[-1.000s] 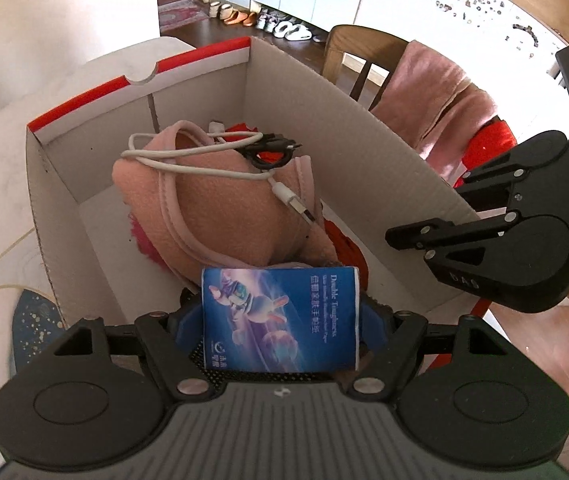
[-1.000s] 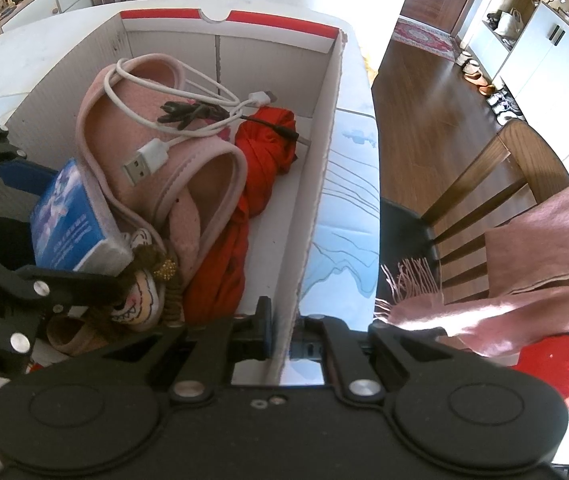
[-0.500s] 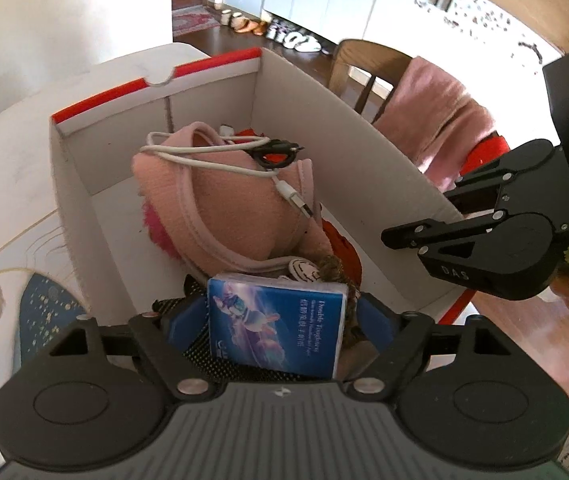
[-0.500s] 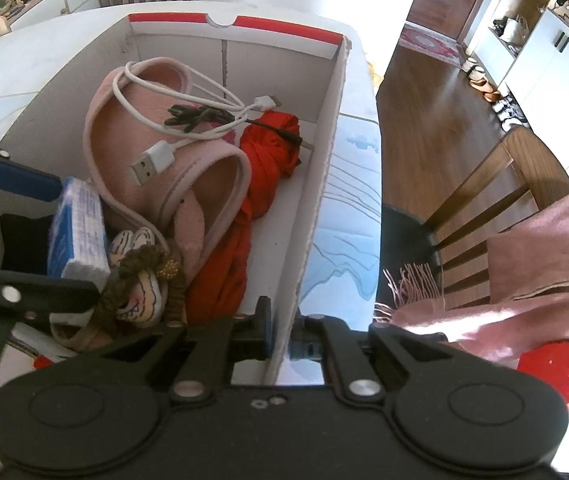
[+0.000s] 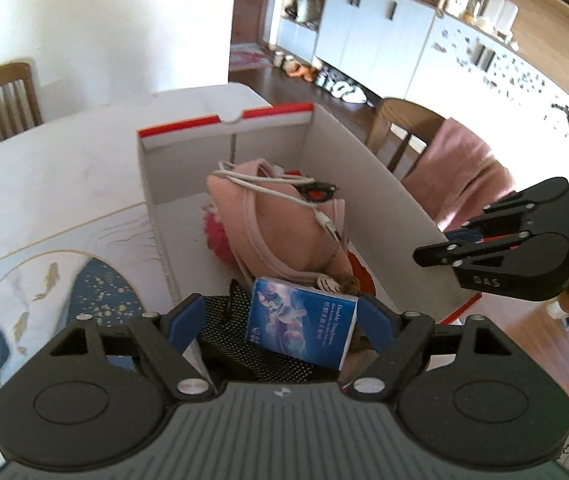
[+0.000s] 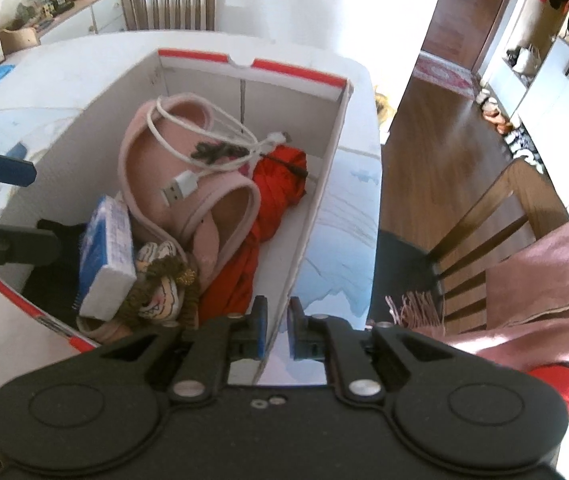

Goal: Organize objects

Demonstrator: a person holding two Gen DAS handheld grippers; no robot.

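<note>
A white cardboard box with a red rim (image 5: 348,160) (image 6: 316,208) stands on the table. In it lie a pink slipper (image 5: 284,224) (image 6: 188,128), a white USB cable (image 6: 180,188), a red cloth (image 6: 276,184), a small doll (image 6: 160,284) and a blue tissue pack (image 5: 302,326) (image 6: 104,248). My left gripper (image 5: 280,320) is open at the box's near end, its fingers apart on either side of the tissue pack. My right gripper (image 6: 276,332) straddles the box's right wall with a small gap between its pads; it also shows in the left wrist view (image 5: 496,256).
The box sits on a white table with a blue fish-pattern mat (image 5: 44,312). A wooden chair draped with a pink towel (image 6: 536,280) stands close to the right. Another chair (image 6: 168,4) is at the table's far side. White cabinets (image 5: 368,36) line the back.
My left gripper has opened and let go of the blue tissue pack, which now rests in the box by the doll. The left gripper has pulled back. The right gripper's pads have parted slightly.
</note>
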